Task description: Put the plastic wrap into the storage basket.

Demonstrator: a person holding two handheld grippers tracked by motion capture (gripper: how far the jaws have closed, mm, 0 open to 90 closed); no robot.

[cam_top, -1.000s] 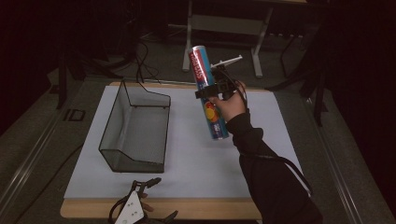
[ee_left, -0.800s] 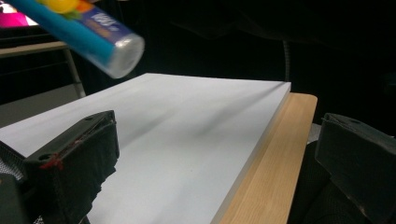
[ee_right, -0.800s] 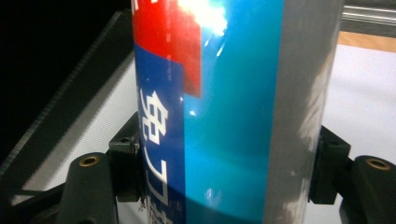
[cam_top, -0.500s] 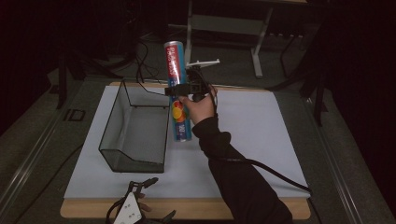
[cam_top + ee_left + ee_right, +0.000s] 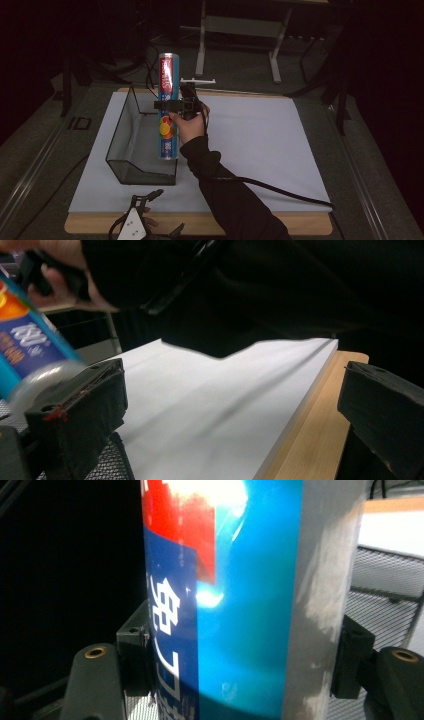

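A tall tube can (image 5: 167, 107), blue with a red top and a silver lid, hangs upright over the right wall of a black mesh basket (image 5: 125, 145). My right gripper (image 5: 172, 105) is shut on its middle, and the right gripper view shows a jaw pressing each side of the can (image 5: 240, 605). My left gripper (image 5: 142, 220) rests low at the table's front edge. Its jaws stand wide apart with nothing between them (image 5: 230, 410). Past them I see the can's lower end (image 5: 25, 350) and the dark sleeve of the right arm.
A white sheet (image 5: 260, 145) covers the wooden tabletop (image 5: 300, 225), bare to the right of the basket. The right gripper's cable (image 5: 280, 190) trails across the sheet to the right. A metal stand (image 5: 240, 25) stands behind the table. Basket mesh (image 5: 385, 590) lies close behind the can.
The right gripper has carried the can leftward and a little down, from above the sheet's middle to over the basket's right wall. The left gripper has stayed put.
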